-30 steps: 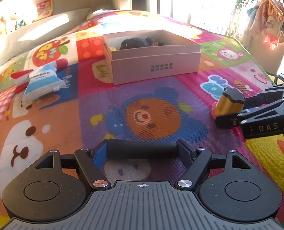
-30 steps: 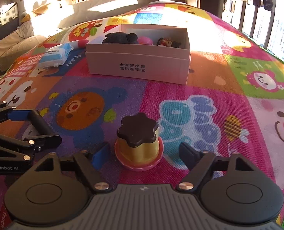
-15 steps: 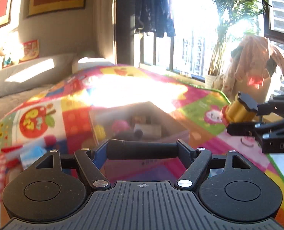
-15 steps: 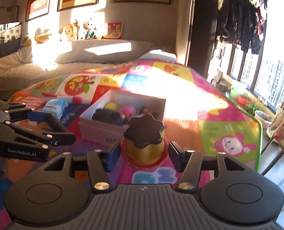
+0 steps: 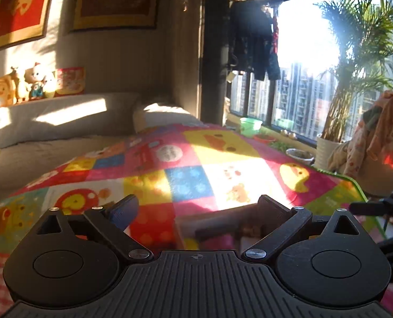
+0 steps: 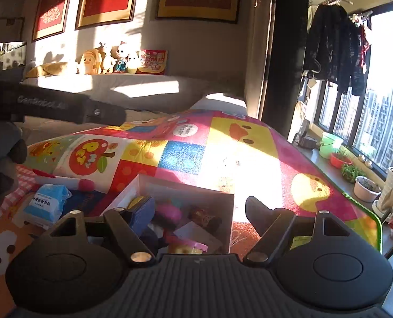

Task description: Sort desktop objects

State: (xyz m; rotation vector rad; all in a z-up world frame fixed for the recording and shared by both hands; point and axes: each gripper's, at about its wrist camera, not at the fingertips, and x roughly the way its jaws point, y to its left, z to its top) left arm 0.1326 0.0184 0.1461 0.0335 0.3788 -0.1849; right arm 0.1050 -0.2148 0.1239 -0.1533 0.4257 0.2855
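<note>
The pink cardboard box (image 6: 186, 186) sits on the colourful play mat just below my right gripper (image 6: 199, 212), whose jaws are open and empty. Inside the box lie several small toys, among them a pink one (image 6: 168, 212) and a dark brown one (image 6: 204, 216); the yellow pudding toy (image 6: 187, 247) lies at its near edge. My left gripper (image 5: 196, 212) is open; the black cylinder (image 5: 220, 224) shows blurred between its fingers, over the box. The left gripper also shows in the right wrist view (image 6: 64, 106). The right gripper's fingers (image 5: 374, 208) reach in from the right.
A blue-white tissue pack (image 6: 47, 204) and a red-white marker (image 6: 64, 181) lie on the mat left of the box. A grey sofa (image 6: 103, 90) with plush toys stands behind. Windowsill pots (image 6: 331, 144) and a chair draped with clothes (image 5: 382, 143) stand to the right.
Both grippers moved forward over the box and opened. The pudding toy left my right gripper and lies in the box. The black cylinder is loose from my left gripper.
</note>
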